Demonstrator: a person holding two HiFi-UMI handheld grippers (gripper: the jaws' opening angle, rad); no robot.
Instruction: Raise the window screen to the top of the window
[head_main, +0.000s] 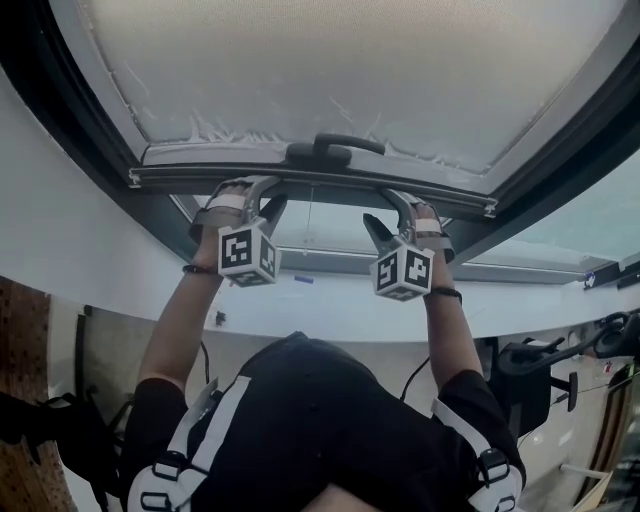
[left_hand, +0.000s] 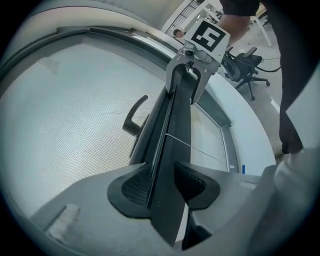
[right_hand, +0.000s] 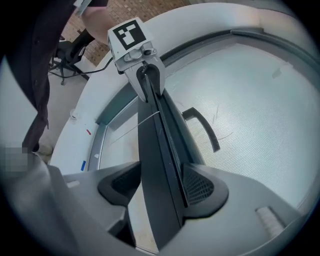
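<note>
The window screen's pale mesh (head_main: 350, 70) fills the upper head view, and its dark bottom bar (head_main: 320, 185) runs across below it. A black handle (head_main: 335, 148) sits on the bar's middle. My left gripper (head_main: 255, 205) is shut on the bar left of the handle, and my right gripper (head_main: 395, 215) is shut on it to the right. In the left gripper view the bar (left_hand: 170, 140) runs between the pads of the left gripper (left_hand: 162, 187) toward the right gripper (left_hand: 187, 82). In the right gripper view the right gripper (right_hand: 160, 187) clamps the bar (right_hand: 157, 145).
A dark window frame (head_main: 60, 110) surrounds the screen, with glass (head_main: 330, 225) showing below the bar. A white wall band (head_main: 300, 310) lies under the frame. An office chair (head_main: 540, 365) stands at the right and a brick wall (head_main: 20, 400) at the left.
</note>
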